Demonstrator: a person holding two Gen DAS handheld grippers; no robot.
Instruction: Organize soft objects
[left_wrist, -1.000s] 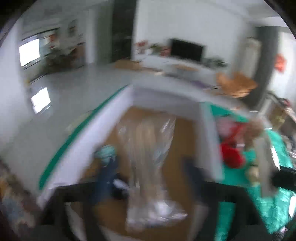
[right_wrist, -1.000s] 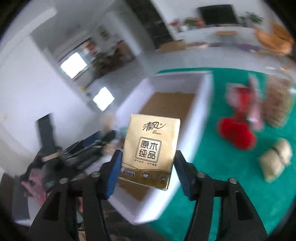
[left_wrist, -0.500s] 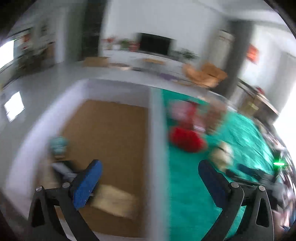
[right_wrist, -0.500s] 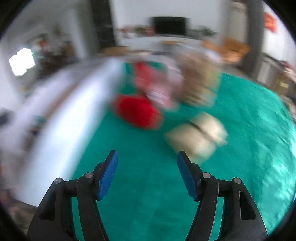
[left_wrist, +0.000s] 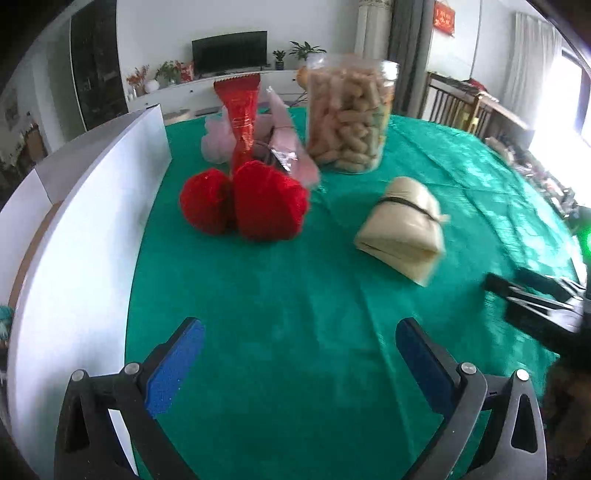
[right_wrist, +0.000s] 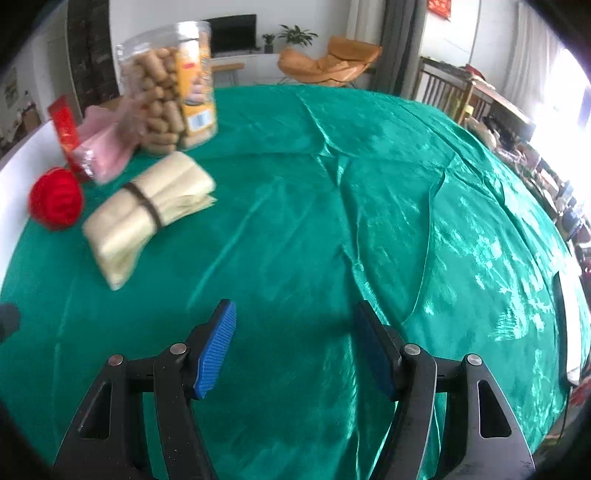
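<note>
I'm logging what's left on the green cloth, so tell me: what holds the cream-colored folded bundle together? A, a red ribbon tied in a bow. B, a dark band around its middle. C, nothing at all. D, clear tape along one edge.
B: the cream folded bundle has a dark band wrapped across its middle, also visible in the left wrist view, with no ribbon or tape showing.

A home living room: a black flat-screen television (left_wrist: 229, 51) on a long white console (left_wrist: 207, 94), potted green plants (left_wrist: 304, 51) beside it, an orange lounge chair (right_wrist: 328, 61) nearby.
</note>
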